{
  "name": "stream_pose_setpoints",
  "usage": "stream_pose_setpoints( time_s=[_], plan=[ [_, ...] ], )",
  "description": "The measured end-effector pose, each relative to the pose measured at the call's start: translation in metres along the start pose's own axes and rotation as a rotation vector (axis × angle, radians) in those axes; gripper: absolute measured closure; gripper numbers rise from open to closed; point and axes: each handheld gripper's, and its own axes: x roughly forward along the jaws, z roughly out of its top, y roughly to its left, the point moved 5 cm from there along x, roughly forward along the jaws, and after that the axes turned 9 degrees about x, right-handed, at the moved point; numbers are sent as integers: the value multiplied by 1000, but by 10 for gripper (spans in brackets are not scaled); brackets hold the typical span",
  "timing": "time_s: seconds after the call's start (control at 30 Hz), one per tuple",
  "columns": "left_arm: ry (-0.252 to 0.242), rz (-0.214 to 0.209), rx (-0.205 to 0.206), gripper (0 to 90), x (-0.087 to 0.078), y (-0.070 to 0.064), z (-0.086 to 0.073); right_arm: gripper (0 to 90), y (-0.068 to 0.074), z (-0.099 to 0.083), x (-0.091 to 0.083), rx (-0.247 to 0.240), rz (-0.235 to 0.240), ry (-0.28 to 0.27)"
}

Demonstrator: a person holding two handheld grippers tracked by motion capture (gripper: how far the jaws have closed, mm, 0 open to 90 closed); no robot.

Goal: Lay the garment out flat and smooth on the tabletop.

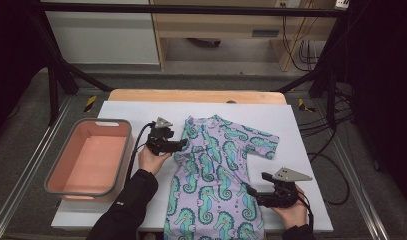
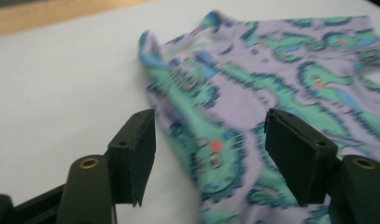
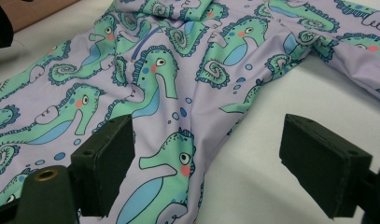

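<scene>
On the white table cover [image 1: 141, 107] we see a soft lilac seahorse-print garment [image 1: 216, 175] lying flat. Our left gripper [image 1: 180, 145] touches its left edge, our right gripper [image 1: 254, 194] its right edge, both with jaws apart.

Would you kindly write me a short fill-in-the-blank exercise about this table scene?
1. The purple garment is printed with green ____.
2. The jaws of the left gripper and of the right gripper stand ____.
3. The pink tub with the grey rim lies on the garment's ____ side in the high view.
4. The garment lies on a ____ sheet over the wooden table.

Missing words: seahorses; open; left; white
</scene>
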Motion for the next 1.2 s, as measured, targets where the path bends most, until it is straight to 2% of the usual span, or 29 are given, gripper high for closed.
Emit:
stream_pose_setpoints(
  time_s=[0.1,0.2,0.23,0.3,0.37,0.4,0.47,0.5,0.57,0.67,0.73,0.8,0.87,0.93,0.97,1.1,1.2],
  plan=[
    [45,-28,-28,381,13,3,-7,185,0,0,1,0,0,2],
    [53,-95,-44,566,22,-2,-10,186,-1,0,0,1,1,-1],
    [47,-115,-46,659,22,-4,-10,187,-1,0,0,2,0,-4],
    [30,-114,-27,839,17,-9,-7,187,-2,0,-1,1,0,-5],
    [-6,-105,-2,868,6,-13,-3,189,-2,-1,-2,2,-1,-6],
    [-23,-88,24,870,-3,-16,-2,189,-2,-1,-2,1,-1,-6],
    [-27,-37,82,870,-17,-20,-6,189,-2,-1,-2,2,-2,-5],
    [-24,-29,106,871,-23,-22,-11,188,-2,-1,-2,3,-3,-5],
    [-19,-50,129,865,-30,-26,-21,188,-2,0,-1,0,-4,-4],
    [-10,-125,137,828,-33,-33,-38,188,-1,-1,0,2,-4,5],
    [-2,-135,136,762,-30,-34,-41,187,-1,-1,1,-1,-4,7],
    [-7,-134,121,646,-28,-33,-36,187,0,-1,1,-1,-4,7],
    [-10,-116,98,470,-23,-31,-25,187,0,0,1,2,-5,6],
    [-23,-52,113,350,-20,-26,-13,187,-1,0,0,2,-5,2],
    [-30,-34,114,319,-18,-24,-8,187,-1,0,0,6,-5,4],
    [-11,-24,46,287,-4,-11,8,187,-1,-1,1,0,-3,5],
    [44,-20,17,291,9,-1,9,187,-1,-1,0,-1,1,5]
  ],
)
